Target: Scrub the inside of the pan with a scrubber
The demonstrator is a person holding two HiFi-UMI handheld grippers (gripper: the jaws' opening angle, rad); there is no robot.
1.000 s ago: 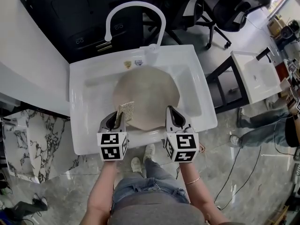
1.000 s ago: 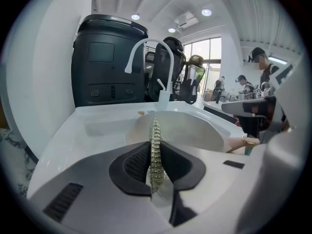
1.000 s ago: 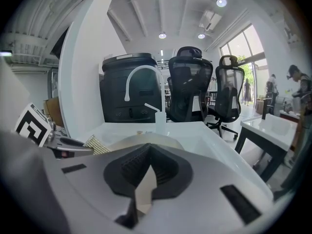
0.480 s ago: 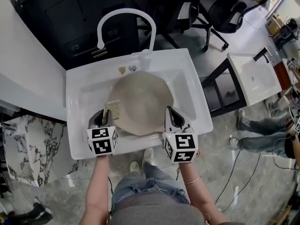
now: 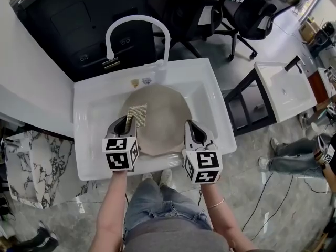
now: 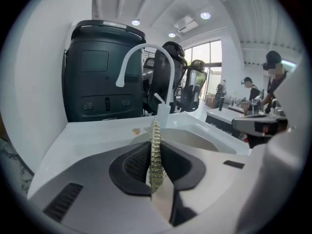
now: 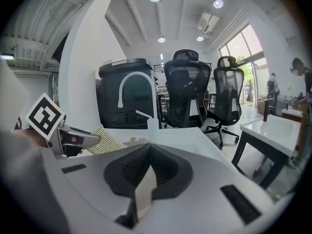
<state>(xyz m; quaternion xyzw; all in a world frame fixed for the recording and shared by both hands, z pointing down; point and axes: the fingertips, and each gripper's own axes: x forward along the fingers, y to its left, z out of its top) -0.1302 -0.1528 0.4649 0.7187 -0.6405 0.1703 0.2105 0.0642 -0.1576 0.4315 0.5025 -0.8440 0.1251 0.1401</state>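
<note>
A round beige pan (image 5: pixel 163 114) lies in the white sink (image 5: pixel 210 88). My left gripper (image 5: pixel 128 122) is shut on a golden mesh scrubber (image 5: pixel 137 114), which stands edge-on between its jaws (image 6: pixel 155 150) and reaches over the pan's left part. Beyond those jaws the pan's inside (image 6: pixel 195 140) shows. My right gripper (image 5: pixel 190 126) is shut at the pan's near right rim; whether it pinches the rim I cannot tell. From the right gripper view (image 7: pixel 148 152) I see the scrubber (image 7: pixel 105 141) off to the left.
A white arched faucet (image 5: pixel 136 25) rises at the sink's back, with a small bottle (image 5: pixel 160 67) at its base. A dark cabinet (image 5: pixel 79 25) stands behind. Office chairs (image 5: pixel 247 9) and a second white sink stand (image 5: pixel 286 88) are to the right. The person's legs are under the sink's front edge.
The left gripper swung out to the pan's left edge, then came back right and farther in over the pan with the scrubber. The right gripper has stayed at the rim.
</note>
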